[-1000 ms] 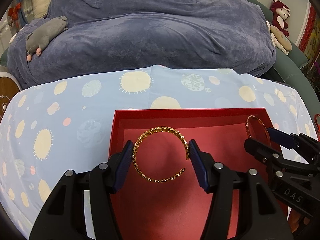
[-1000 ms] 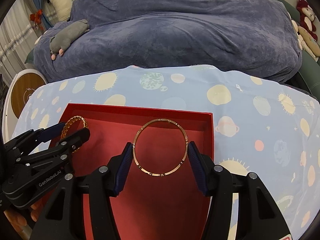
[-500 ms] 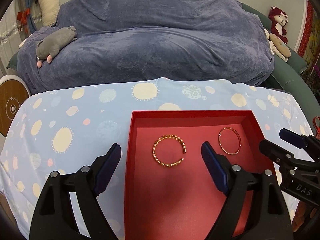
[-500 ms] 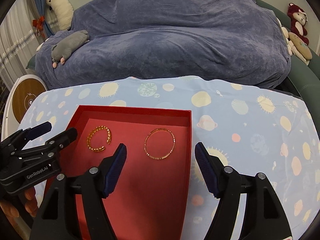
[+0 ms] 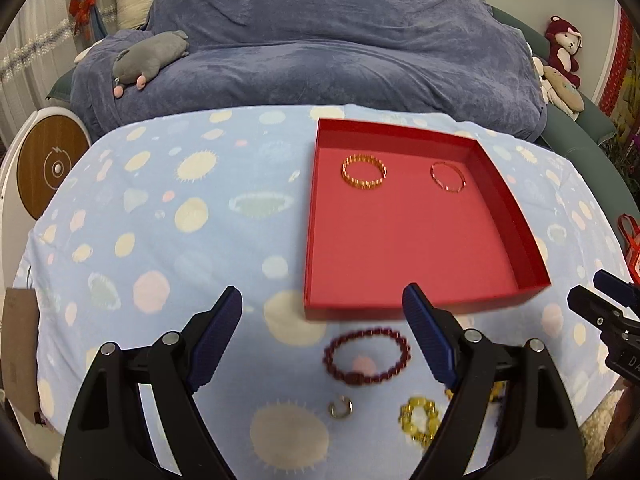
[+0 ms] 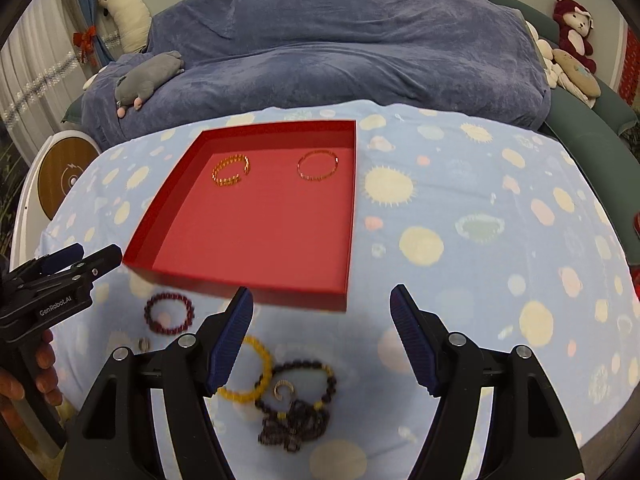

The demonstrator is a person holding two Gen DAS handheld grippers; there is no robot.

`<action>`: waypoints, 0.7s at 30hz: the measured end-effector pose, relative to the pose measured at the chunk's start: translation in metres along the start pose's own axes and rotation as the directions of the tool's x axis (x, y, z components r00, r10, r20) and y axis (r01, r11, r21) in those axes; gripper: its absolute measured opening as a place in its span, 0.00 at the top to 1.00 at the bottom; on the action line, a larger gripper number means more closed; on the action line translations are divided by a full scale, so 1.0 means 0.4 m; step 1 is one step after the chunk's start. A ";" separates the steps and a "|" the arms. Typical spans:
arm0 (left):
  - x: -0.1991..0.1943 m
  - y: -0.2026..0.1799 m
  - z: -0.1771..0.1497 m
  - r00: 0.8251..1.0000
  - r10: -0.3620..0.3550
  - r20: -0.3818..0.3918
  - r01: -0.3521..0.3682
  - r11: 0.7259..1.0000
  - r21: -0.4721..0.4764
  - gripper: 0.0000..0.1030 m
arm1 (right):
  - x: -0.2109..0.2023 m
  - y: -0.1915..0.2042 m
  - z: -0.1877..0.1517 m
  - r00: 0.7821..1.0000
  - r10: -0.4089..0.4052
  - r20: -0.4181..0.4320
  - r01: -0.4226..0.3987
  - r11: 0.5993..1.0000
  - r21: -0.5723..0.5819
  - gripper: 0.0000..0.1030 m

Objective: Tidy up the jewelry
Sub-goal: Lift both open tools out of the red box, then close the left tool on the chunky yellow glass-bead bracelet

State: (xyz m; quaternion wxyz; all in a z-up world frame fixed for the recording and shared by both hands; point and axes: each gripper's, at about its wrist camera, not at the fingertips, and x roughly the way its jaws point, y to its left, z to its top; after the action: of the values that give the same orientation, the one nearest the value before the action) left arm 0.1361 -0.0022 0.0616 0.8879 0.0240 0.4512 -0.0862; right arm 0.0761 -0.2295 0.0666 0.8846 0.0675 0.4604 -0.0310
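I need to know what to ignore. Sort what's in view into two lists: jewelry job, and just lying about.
Job:
red tray
gold bangle
thin bangle
dark red bracelet
yellow bracelet
black bead strand
small rings

Lying about:
grey plush
red plush
blue blanket
round wooden disc

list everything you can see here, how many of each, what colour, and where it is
tray: 1, red, on the cloth
chain bangle: 1, gold, far left in tray
thin bangle: 1, rose gold, far right in tray
bead bracelet: 1, dark red, on cloth before tray
yellow bracelet: 1, near edge
dark bead strand: 1, black, near edge
small rings: 2, metal, loose
cloth: 1, light blue, spotted
sofa throw: 1, blue, behind
plush toys: several, on sofa
left gripper: black, open, empty
right gripper: black, open, empty
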 end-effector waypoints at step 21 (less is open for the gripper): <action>0.017 -0.137 -0.293 0.990 -0.044 -0.132 0.042 0.999 -0.014 0.39 | 0.011 -0.009 -0.280 0.994 -0.038 -0.105 0.047 0.996 0.080 0.34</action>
State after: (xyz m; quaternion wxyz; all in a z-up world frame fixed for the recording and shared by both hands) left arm 0.0369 -0.0430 -0.0116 0.8541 0.0151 0.5101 -0.1010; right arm -0.0127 -0.2164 -0.0009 0.8552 0.0957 0.5051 -0.0654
